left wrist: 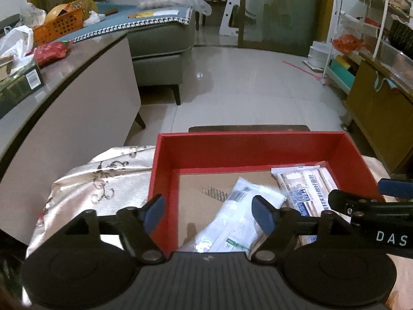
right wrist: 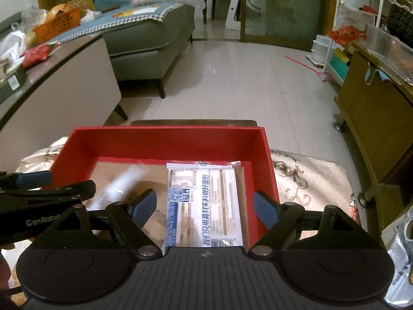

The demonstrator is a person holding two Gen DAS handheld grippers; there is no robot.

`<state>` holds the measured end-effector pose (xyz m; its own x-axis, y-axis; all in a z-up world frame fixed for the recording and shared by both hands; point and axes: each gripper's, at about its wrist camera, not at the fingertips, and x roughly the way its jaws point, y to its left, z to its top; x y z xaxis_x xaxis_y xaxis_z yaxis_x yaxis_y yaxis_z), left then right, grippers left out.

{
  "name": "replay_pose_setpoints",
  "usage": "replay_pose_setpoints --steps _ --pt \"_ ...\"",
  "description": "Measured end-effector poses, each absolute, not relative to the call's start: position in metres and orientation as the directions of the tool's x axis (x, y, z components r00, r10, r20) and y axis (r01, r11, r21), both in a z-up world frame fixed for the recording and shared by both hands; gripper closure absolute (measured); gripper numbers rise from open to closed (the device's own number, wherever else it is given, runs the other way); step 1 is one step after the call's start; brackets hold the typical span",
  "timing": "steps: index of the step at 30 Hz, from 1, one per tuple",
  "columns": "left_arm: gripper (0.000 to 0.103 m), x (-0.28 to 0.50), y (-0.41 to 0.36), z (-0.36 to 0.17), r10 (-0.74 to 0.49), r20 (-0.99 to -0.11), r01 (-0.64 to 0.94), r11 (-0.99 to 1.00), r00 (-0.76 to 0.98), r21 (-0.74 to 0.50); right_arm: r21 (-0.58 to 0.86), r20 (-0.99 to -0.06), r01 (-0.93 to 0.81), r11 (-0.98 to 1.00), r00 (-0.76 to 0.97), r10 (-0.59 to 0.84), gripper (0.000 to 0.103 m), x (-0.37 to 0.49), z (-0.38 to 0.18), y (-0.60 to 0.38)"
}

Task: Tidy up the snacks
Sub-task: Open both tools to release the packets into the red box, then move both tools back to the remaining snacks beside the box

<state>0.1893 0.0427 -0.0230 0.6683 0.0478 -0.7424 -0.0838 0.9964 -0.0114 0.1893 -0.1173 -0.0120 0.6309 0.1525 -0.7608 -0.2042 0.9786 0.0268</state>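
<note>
One red box (left wrist: 247, 144) holds two snack packets, white (left wrist: 232, 222) and printed (right wrist: 204, 201); perhaps more hidden.

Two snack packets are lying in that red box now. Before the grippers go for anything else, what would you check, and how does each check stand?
1. Left gripper empty, jaws apart: ok.
2. Right gripper empty, jaws apart: ok.
3. White packet inside the red box: ok, lying askew.
4. Printed packet flat on the box floor: ok.
5. Room left in the box: ok, bare floor at its left.
6. Next snack within reach: cannot tell.
</note>
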Motion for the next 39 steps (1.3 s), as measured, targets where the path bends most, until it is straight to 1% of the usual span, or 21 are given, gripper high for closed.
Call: replay_pose_setpoints --steps 13,29,39 --pt "0.034 0.153 0.054 -0.001 0.026 -0.712 -0.057 0.998 0.702 -0.020 0.048 -0.748 -0.211 0.976 0.640 0.175 0.015 0.158 0.005 -0.119" --pt "0.033 0.087 0.061 0.015 -0.015 -0.694 0.006 1.000 0.720 -0.015 0.033 -0.706 -0.248 0.968 0.680 0.198 0.014 0.098 0.030 -0.110" --pt "0.033 0.056 0.060 0.018 -0.032 -0.694 0.039 0.999 0.719 -0.006 0.008 -0.696 -0.268 0.963 0.690 0.198 0.013 0.071 0.036 -0.110"
